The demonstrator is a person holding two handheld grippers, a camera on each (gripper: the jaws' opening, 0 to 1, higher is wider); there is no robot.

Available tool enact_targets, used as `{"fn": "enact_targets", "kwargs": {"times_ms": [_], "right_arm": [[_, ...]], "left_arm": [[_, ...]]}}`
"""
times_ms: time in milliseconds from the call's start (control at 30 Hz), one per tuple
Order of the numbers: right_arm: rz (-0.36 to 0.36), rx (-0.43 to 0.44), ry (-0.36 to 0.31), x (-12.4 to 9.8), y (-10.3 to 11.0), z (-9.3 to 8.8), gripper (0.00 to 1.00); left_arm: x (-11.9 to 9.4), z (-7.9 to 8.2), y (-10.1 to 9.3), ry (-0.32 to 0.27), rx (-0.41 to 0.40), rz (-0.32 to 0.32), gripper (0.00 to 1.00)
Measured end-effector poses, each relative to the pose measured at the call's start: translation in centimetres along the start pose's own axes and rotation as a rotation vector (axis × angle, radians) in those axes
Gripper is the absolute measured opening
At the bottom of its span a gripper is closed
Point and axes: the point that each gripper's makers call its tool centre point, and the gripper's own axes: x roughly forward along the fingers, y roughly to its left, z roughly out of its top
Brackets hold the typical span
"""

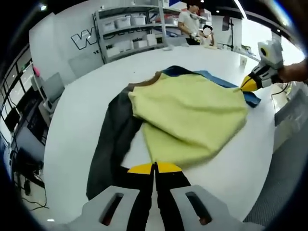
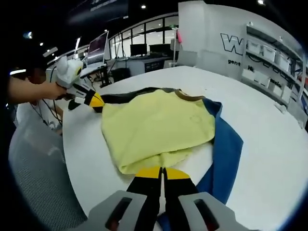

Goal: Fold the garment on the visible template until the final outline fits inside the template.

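both grippers, left (image 1: pixel 155 167) and right (image 2: pixel 162 172), are closed on the yellow shirt's (image 1: pixel 192 113) hem, collar pointing far; wall letters (image 2: pixel 232 44) read "w", rest cut off.

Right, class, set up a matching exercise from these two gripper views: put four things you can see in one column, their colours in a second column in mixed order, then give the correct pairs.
Column one:
1. garment
2. table
3. gripper tips
4. panel beside the garment

Column two:
A. white
B. blue
C. pale yellow-green
D. orange-yellow

Pairs: 1-C, 2-A, 3-D, 4-B
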Motion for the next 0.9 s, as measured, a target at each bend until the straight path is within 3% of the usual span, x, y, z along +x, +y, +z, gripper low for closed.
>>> {"fn": "enact_targets", "kwargs": {"times_ms": [567,900], "right_arm": [[0.018,0.017,-0.014,-2.6,1.6,-0.3,0.00],[0.032,0.028,0.068,-1.9,1.7,-3.0,0.00]], "left_arm": [[0.3,1.2,-0.5,-0.019,0.014,-0.023,0.01],[0.4,0.7,-1.0,-0.001,0.030,-0.042,0.01]]}}
